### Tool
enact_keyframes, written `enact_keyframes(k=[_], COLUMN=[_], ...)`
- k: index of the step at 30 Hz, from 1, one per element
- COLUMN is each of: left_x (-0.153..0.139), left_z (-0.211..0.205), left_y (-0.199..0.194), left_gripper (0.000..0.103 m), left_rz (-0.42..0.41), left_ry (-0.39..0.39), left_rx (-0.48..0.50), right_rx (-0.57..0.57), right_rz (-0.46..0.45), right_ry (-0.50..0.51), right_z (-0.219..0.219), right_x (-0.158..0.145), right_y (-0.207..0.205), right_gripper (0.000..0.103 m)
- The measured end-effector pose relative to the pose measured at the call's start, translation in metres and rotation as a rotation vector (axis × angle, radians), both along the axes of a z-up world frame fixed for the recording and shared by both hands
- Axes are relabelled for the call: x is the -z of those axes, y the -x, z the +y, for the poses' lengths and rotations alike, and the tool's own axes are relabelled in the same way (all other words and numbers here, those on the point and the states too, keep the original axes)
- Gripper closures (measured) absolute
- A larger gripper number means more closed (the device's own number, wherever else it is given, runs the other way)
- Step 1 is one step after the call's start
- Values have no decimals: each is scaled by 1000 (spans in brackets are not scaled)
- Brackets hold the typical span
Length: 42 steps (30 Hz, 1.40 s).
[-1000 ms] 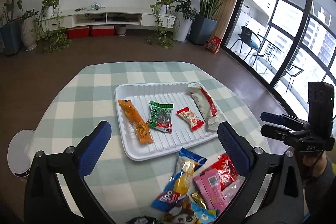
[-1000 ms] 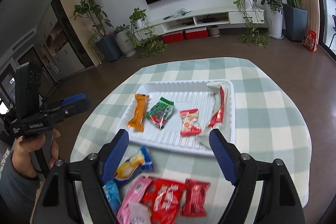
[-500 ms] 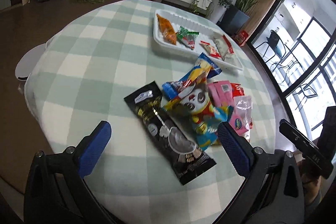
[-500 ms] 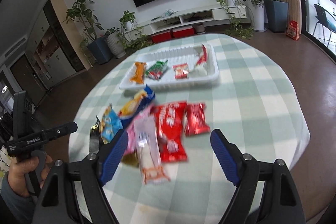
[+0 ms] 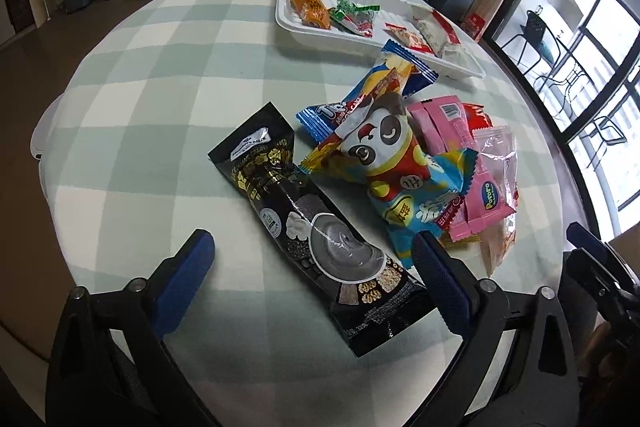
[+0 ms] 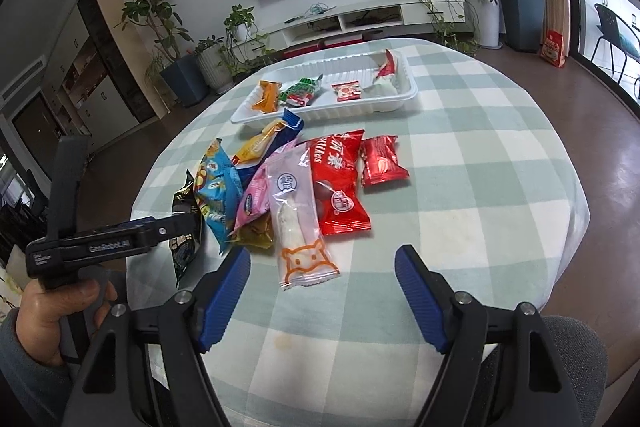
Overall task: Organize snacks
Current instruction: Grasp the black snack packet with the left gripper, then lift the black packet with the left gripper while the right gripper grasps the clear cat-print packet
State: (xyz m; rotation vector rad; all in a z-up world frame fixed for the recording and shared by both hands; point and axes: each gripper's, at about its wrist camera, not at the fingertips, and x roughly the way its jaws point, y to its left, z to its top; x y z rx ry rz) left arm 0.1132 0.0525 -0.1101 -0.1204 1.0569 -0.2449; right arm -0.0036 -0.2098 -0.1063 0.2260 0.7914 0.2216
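Both tongs stand wide and hold nothing: the left tongs (image 5: 310, 255) hover low over the near end of a long black packet (image 5: 316, 227), whose lower half lies between the two blue fingers, while the right tongs (image 6: 322, 267) hang above bare cloth, with the foot of a clear packet (image 6: 298, 219) printed with an orange animal face just ahead of the left finger.

The loose snacks lie in an overlapping pile on the near half of the counter (image 6: 480, 163). A panda packet (image 5: 394, 163) rests on a blue-and-yellow wrapper (image 5: 372, 91) and on pink packets (image 5: 486, 187). From the right wrist view, a large red bag (image 6: 338, 183) sits touching the clear packet, and a small red packet (image 6: 382, 159) lies just beside the bag.

Beyond the pile, a white tray (image 6: 400, 97) holds four snacks in a row: an orange packet (image 6: 268, 97), a green one (image 6: 302, 91), a small red-and-white one (image 6: 347, 91), and a red-and-white stick (image 6: 384, 77) leaning against the tray's end wall.

A green-and-white checked cloth covers the counter.
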Motion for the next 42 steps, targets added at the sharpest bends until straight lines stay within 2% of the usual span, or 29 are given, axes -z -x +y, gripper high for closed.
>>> enact_keyframes(k=[3,7,10,14,17,22,32,37,42], left_x=[4,7,7,8,9,10,9,10,10], left_z=[10,18,19,18,13,10,22,26,27], left_y=[-3,-8,-12,-21,-22,-10,15,19,20], left_gripper=[28,45,46,47,70,73,76,76,76], left_rz=[12,14,7,3,-4,-2,-4,-7,-12], left_ry=[24,-17,-65,-89,-108,-134,-119,-114,-105], left_rx=[12,17,32,49,100,163,170,171,172], right_rx=[-6,-11,-28,-48,-62,-69,-114,-136,-146], right_rz=[11,23,31,39,52,73,109,129,149], right_ry=[4,11,25,40,48,61,131,144,129], right_z=[1,4,10,18,21,21,39,43,40], right_x=[4,8,11,13,15,16,23,30,34], right_y=[-2,-5,-7,-9,-14,-22,-50,-59,-62], right_gripper=[25,25,28,30,33,39,41,53,60])
